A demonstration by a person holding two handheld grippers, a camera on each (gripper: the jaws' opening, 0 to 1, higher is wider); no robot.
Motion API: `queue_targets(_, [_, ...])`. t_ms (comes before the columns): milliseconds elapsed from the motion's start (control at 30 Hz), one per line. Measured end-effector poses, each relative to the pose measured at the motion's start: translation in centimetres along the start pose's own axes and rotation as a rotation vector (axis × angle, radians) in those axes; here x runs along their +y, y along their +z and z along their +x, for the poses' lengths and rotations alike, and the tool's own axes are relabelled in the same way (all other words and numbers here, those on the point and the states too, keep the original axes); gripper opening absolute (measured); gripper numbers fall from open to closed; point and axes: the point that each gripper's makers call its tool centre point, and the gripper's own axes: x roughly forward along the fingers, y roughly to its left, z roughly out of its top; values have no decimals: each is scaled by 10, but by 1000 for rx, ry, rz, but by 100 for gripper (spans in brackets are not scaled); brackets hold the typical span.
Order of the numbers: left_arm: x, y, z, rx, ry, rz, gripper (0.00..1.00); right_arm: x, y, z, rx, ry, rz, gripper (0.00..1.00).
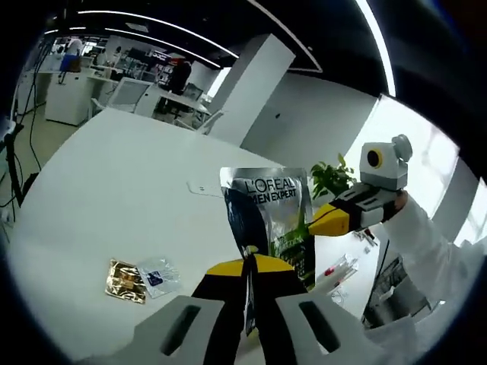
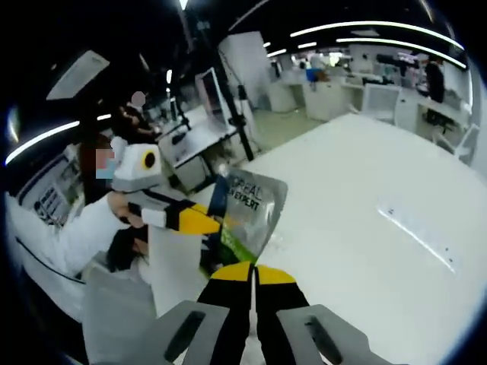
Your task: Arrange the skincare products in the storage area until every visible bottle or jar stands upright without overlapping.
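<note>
Both tools, the left tool (image 1: 249,268) and the right tool (image 2: 253,275), are pinching opposite edges of the silver pouch (image 1: 268,217) above the white worktop (image 1: 114,190), so uneven pulling is risking a tear or a slip onto the small sachets (image 1: 143,279).

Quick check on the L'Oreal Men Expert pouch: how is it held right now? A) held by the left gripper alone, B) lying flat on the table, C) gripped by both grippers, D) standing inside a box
C: the left gripper clamps the L'Oreal Men Expert pouch at its bottom edge, and the right gripper pinches its side, above the white table.
</note>
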Motion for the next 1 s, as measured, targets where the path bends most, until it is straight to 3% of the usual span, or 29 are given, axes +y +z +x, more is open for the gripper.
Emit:
queue_targets(433, [-18, 3, -42, -40, 21, 62, 0, 43, 1, -13, -42, 20, -44, 0])
queue_targets(600, [-19, 5, -46, -45, 20, 78, 0, 47, 1, -18, -59, 20, -48, 0])
queue_targets(1000, [-25, -20, -53, -17, 13, 79, 0, 59, -26, -18, -61, 10, -19, 0])
